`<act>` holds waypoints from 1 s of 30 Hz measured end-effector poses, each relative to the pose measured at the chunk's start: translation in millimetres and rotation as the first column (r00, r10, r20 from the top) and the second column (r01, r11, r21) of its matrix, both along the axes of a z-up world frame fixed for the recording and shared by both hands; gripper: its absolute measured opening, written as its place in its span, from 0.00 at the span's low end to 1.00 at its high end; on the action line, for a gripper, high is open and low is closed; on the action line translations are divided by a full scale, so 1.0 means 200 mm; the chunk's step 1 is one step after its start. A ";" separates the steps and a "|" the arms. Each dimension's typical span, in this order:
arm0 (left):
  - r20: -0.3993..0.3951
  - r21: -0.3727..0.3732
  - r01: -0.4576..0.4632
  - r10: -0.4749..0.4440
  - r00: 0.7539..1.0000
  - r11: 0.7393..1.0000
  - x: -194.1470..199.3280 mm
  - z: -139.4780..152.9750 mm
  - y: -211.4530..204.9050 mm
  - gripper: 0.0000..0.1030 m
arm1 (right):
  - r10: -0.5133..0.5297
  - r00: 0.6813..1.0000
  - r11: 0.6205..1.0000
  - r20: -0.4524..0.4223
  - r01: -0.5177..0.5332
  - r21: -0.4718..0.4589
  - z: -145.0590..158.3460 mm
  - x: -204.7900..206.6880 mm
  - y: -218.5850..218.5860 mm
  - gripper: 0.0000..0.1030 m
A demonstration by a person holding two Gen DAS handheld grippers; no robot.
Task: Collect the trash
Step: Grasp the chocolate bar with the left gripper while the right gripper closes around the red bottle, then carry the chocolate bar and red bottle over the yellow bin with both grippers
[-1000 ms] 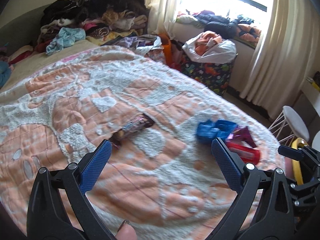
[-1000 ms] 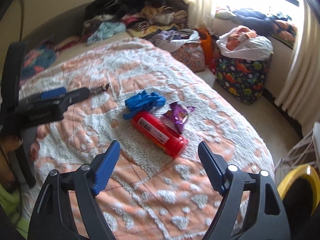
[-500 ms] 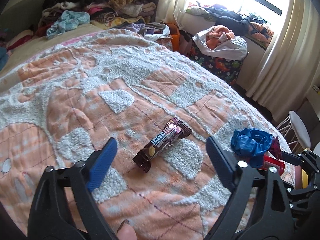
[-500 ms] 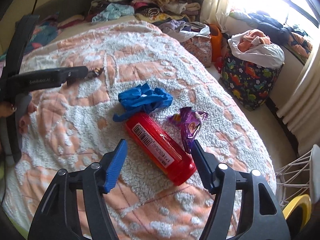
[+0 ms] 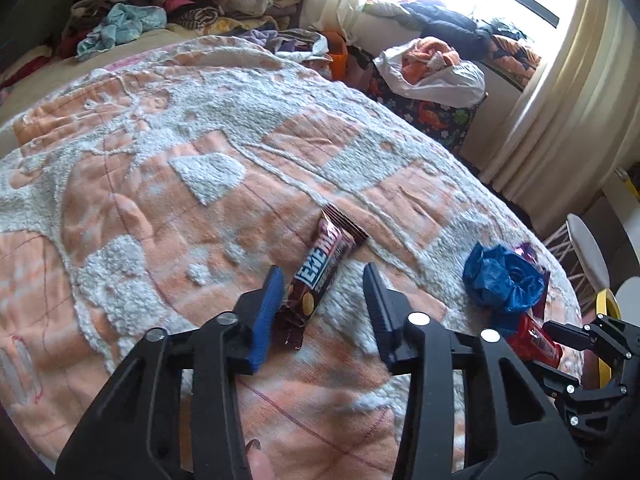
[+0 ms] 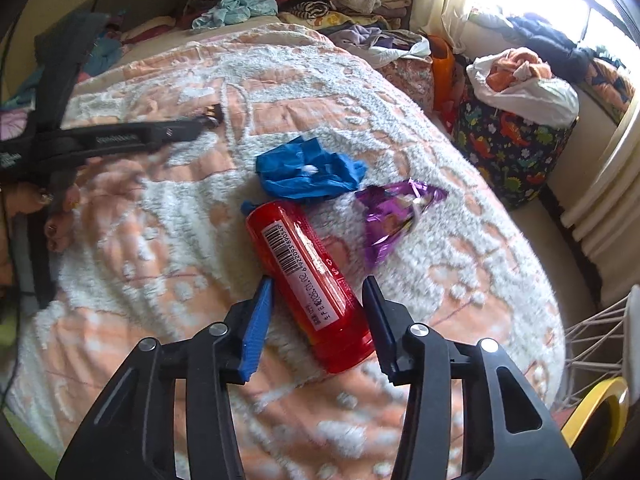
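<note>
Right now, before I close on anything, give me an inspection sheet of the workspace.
Surface: orange-and-white quilt on a bed.
Job's things: brown snack wrapper; red tube; blue crumpled bag; purple wrapper.
Clutter: clothes pile at the bed's far end.
Grippers: left tool closing astride the snack wrapper; right tool closing astride the red tube.
Cables: nothing seen.
Surroundings: dinosaur-print hamper, curtains, bright window.
</note>
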State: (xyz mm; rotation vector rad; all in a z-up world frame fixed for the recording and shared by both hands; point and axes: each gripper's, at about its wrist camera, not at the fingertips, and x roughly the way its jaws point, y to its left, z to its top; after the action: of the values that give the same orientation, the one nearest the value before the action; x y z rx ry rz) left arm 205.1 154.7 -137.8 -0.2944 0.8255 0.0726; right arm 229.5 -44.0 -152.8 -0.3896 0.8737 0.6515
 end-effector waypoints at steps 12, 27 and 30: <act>-0.028 -0.019 0.059 -0.059 0.998 0.998 -0.11 -0.01 -0.14 0.08 | -0.027 0.980 0.981 -0.199 0.063 0.181 0.02 -0.18 -0.07 0.37; 0.048 -0.051 0.145 -0.143 0.989 0.988 -0.29 0.14 -0.45 0.08 | -0.164 0.939 0.871 -0.301 0.281 0.403 0.14 -0.34 -0.47 0.32; 0.060 -0.065 0.171 -0.167 0.984 0.983 -0.31 0.17 -0.52 0.08 | -0.187 0.936 0.845 -0.299 0.308 0.438 0.18 -0.36 -0.58 0.32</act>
State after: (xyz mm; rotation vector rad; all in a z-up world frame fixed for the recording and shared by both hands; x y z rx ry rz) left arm 143.3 50.0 -103.1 -0.2897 0.7969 -0.1230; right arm 156.6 -159.1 -117.1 0.2600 0.9421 0.6547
